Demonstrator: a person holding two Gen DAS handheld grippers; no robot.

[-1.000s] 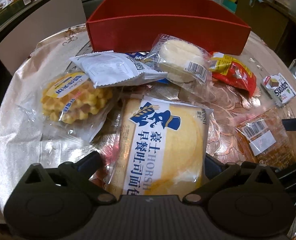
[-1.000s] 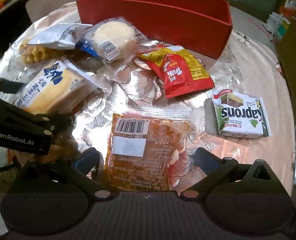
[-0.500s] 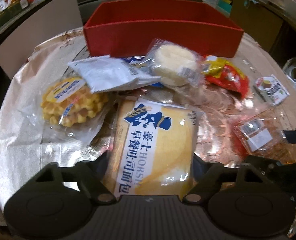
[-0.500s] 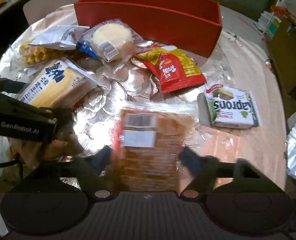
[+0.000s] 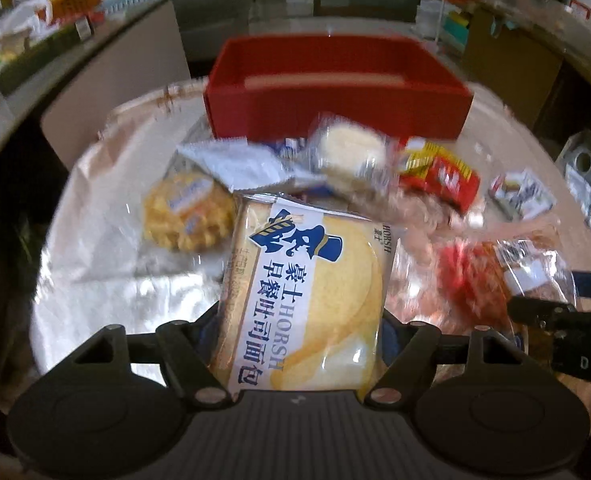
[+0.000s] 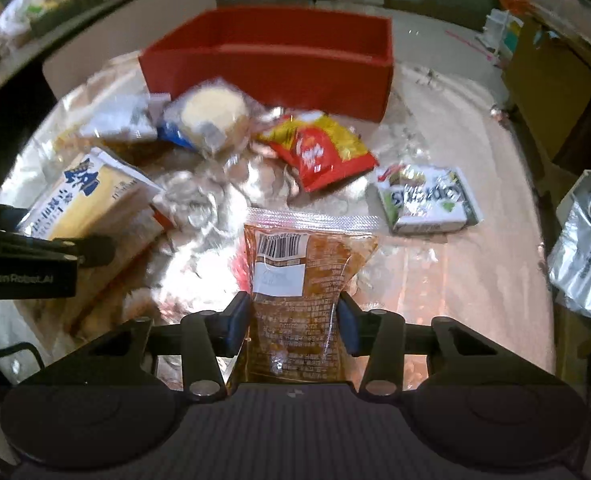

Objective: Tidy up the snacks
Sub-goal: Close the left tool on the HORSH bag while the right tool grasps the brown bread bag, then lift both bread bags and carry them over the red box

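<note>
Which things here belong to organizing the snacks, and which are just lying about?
Job:
yellow toast bread packet
brown clear-wrapped snack pouch
open red box
red-yellow crisp bag
green-white wafer pack

Lying about:
silver foil bag
brown cardboard carton

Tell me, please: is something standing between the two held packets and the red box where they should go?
Nothing blocks the way. The bread packet and brown snack packet are lifted; loose snacks such as the red chip bag lie lower, before the red box, whose top is open.
</note>
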